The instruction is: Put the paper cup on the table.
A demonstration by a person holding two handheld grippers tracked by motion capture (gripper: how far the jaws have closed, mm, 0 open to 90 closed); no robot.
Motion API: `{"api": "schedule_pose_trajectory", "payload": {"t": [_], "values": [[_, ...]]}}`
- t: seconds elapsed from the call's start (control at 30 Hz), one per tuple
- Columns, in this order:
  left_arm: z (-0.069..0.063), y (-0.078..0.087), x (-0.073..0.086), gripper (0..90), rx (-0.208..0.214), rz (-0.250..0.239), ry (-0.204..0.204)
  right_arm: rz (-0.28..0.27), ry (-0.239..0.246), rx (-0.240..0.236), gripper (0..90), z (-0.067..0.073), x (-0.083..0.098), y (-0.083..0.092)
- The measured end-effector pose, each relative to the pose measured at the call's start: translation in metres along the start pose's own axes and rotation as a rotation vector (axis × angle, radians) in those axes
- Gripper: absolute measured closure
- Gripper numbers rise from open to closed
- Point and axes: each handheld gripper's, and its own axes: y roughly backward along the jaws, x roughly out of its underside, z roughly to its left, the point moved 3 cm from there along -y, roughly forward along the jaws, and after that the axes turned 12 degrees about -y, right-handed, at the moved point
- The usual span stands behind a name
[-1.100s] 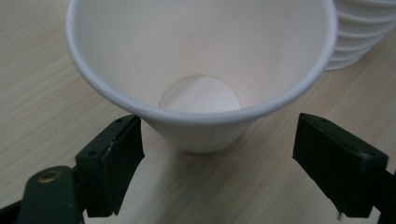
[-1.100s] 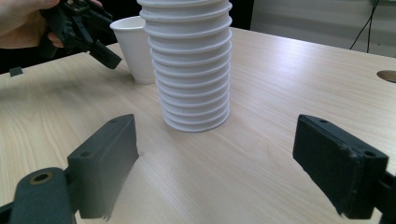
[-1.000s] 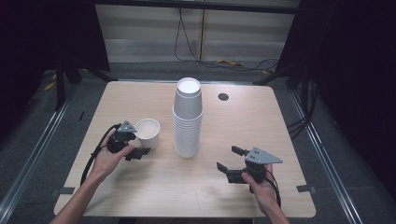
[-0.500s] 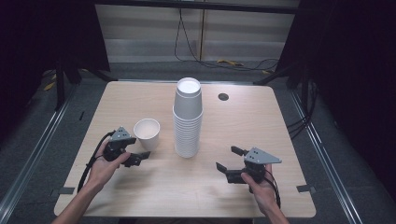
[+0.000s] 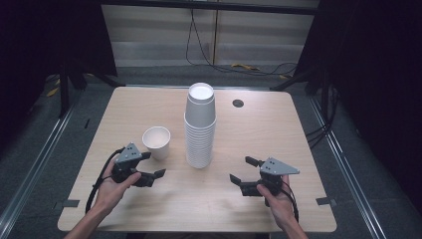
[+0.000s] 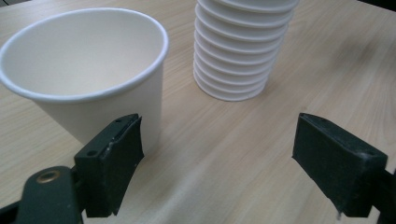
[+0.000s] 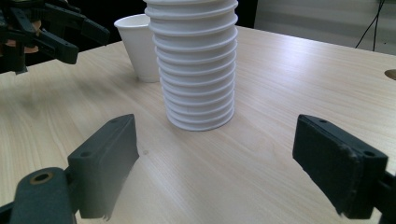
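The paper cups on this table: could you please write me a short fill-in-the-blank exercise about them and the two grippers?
1. The single cup stands upright with its mouth facing ____.
2. The tall cup stack stands to the ____ of that cup in the high view.
3. The left gripper holds ____ between its jaws.
4. The right gripper has its jaws ____.

Missing words: up; right; nothing; open

A light wooden worktop (image 5: pixel 278 129) fills the middle of the frame. A tall stack of white paper cups (image 5: pixel 200 127) stands at its centre. One single white cup (image 5: pixel 156 142) stands upright just left of the stack, apart from it.
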Motion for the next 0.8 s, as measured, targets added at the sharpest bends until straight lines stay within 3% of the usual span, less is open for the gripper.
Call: {"api": "schedule_pose_trajectory", "payload": {"t": [0.17,0.33,0.47,0.6,0.67,0.8], "values": [[-0.012,-0.001,0.003,16.1,0.034,0.005,0.001,0.000,0.002,-0.002,13.9,0.000,0.000,0.000],[-0.022,-0.006,0.008,16.3,0.023,-0.012,0.018,0.009,-0.010,-0.014,14.1,0.000,0.001,-0.001],[-0.030,-0.008,0.012,16.2,0.002,-0.055,0.030,0.011,-0.008,-0.020,14.0,0.001,0.001,-0.001],[-0.037,-0.009,0.018,15.7,0.003,-0.079,0.067,0.014,-0.007,-0.026,14.0,0.002,0.001,-0.002],[-0.041,-0.009,0.021,15.8,0.014,-0.067,0.093,0.014,-0.005,-0.028,13.9,0.003,0.002,-0.002],[-0.041,-0.010,0.020,15.6,0.012,-0.086,0.102,0.024,0.003,-0.040,13.8,0.004,0.003,-0.003]]}}
